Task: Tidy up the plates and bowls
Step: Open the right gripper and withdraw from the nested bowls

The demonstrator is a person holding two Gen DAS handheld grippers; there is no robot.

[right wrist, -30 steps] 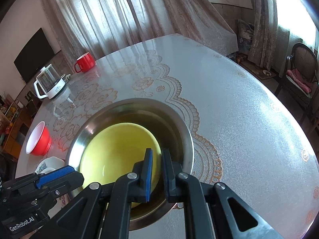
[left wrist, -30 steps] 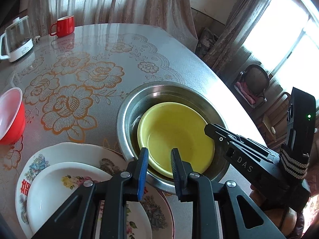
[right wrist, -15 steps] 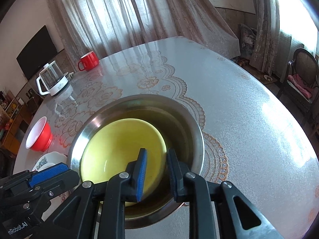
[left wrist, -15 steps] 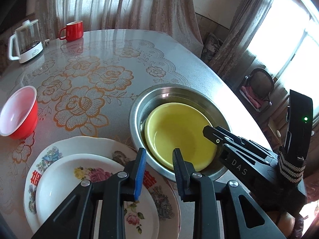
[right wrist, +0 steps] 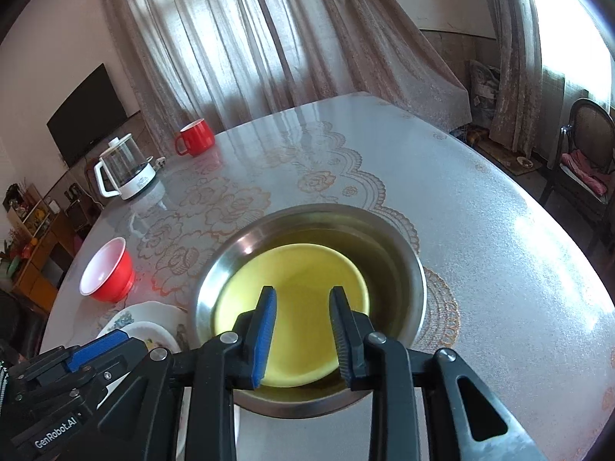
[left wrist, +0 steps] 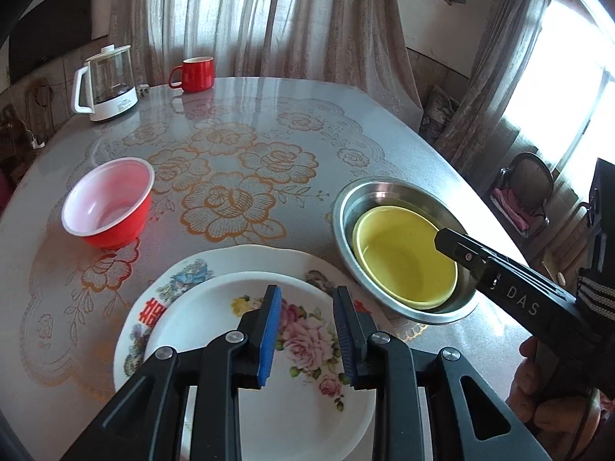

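two grippers: left gripper [left wrist: 305, 313] released; right gripper [right wrist: 303, 317] just opening, empty. three bowls, two plates.

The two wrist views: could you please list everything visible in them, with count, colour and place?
Table: one, grey with orange flower pattern, under everything.
Steel basin: one, silver, right side of table.
Yellow bowl: one, inside the basin.
Red bowl: one, red outside, white inside, left side.
Large plate: one, white, floral, near edge.
Small plate: one, white with pink flowers, stacked on the large plate.
Red mug: one, far side.
Kettle: one, clear and white, beside the mug.
Curtains: beige, behind the table.
Television: one, black, on the wall.
Chair: one, dark, by the window.
Left gripper: open, over the plates.
Right gripper: open, empty, over the yellow bowl.
Hand: one, holding the right gripper.
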